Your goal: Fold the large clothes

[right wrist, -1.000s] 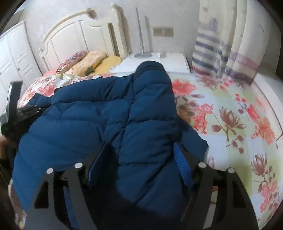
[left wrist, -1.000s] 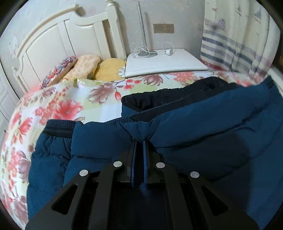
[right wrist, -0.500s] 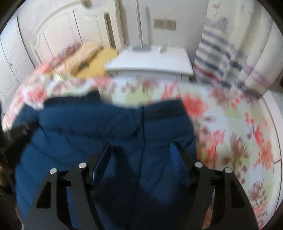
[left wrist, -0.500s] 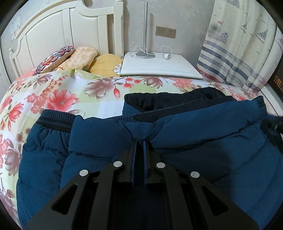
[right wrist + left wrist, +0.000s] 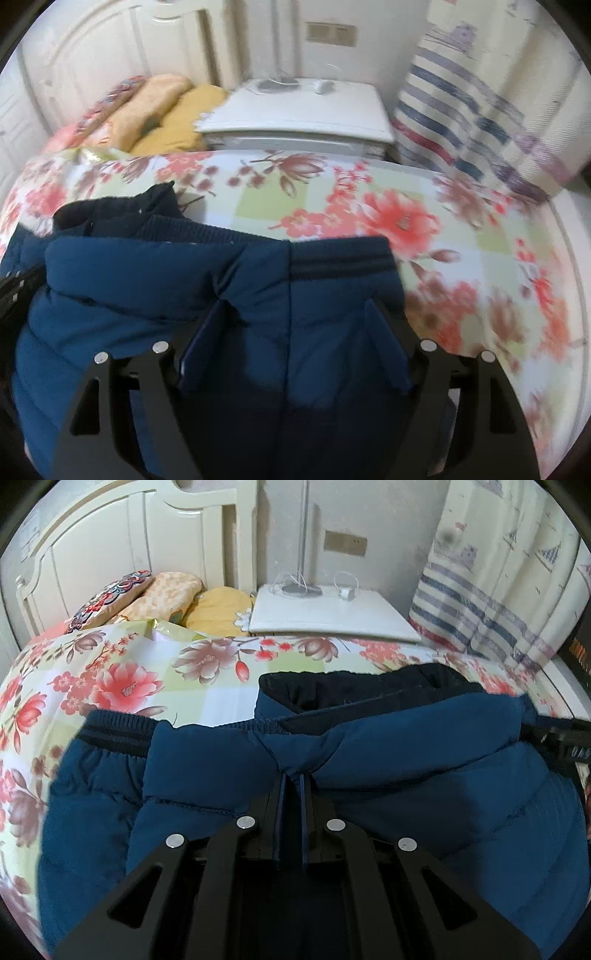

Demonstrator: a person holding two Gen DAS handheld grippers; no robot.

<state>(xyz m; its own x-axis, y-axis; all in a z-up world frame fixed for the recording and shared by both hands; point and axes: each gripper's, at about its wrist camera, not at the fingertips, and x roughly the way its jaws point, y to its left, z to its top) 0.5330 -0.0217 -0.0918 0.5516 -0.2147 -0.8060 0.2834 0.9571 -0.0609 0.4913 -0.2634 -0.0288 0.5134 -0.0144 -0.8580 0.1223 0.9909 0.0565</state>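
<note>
Two tongs work a puffy blue quilted jacket [image 5: 369,760] on the bed [image 5: 110,679]. The left tongs [image 5: 293,779] pinch a fold tight; the right tongs [image 5: 295,317] straddle a sleeve, having just widened, pads apparently off it. The fold looks laid; next, smooth it flat. Beyond: pillows [image 5: 173,590], white nightstand [image 5: 325,613].

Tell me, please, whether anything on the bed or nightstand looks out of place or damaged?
Nothing stands out. The blue padded jacket lies bunched on the floral bedspread, as expected mid-fold, and the cable on the white nightstand is merely loose. No damage or spill shows.
</note>
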